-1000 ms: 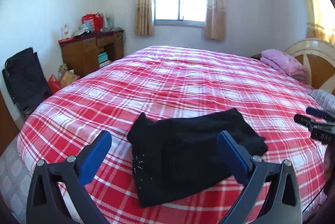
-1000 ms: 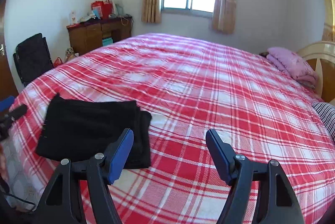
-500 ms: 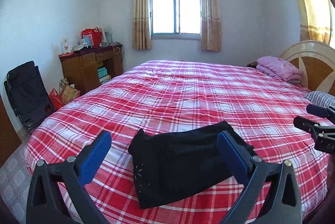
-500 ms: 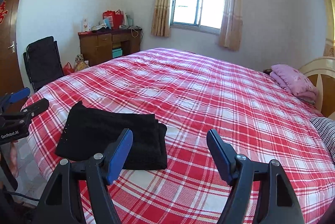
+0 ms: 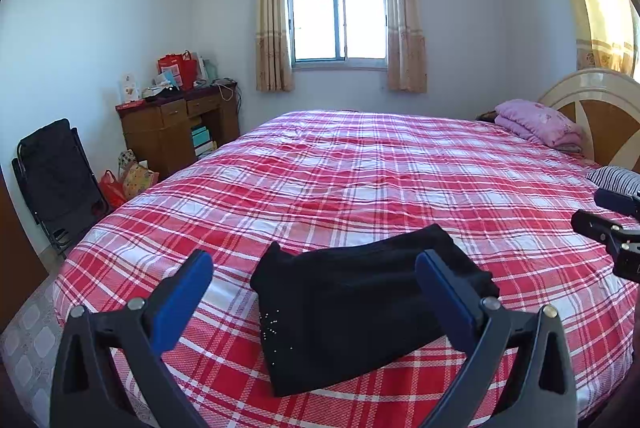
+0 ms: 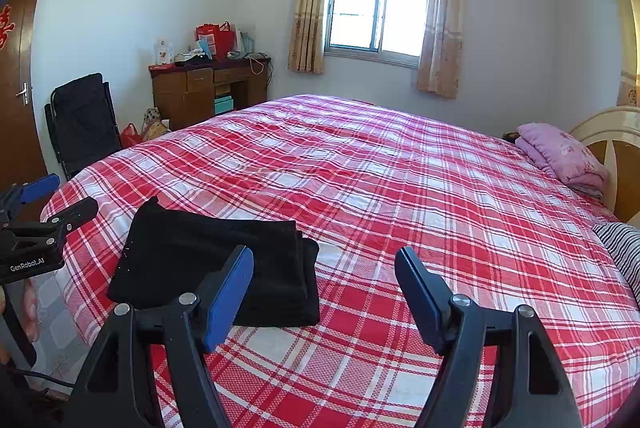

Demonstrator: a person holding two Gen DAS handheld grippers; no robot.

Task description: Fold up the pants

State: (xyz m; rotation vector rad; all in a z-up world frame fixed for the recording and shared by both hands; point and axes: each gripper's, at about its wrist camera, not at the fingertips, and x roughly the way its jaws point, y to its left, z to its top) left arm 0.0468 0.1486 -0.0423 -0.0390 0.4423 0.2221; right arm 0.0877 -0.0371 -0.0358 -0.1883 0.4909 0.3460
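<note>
Pants [image 5: 360, 312], black and of a soft, matte knit, lie folded into a thick, roughly rectangular stack near the foot corner of the bed. Small pale studs dot one corner of the fabric. Layered fold edges show on the stack's right side in the right wrist view.

Left gripper [image 5: 314, 292]: jaws spread wide, holding nothing, raised clear of the stack; its blue pads [image 5: 180, 304] are smooth and flat. Its near pad covers part of the stack's right end.

Right gripper [image 6: 324, 292]: jaws likewise released and empty, positioned beside the stack over bare bedspread [image 6: 400, 188]. Its left pad overlaps the stack's near edge.

Bedspread: red-and-white plaid, woven, lightly wrinkled.

Farther back: a folded pink quilt [image 5: 540, 124] against a cream-and-wood curved headboard [image 5: 600, 108]; a striped pillow [image 6: 624, 252], cut off at the frame edge; a wooden desk [image 5: 176, 132] with cluttered, indistinct items; a folded black chair [image 5: 56, 176]; a curtained window [image 5: 338, 20], overexposed.
</note>
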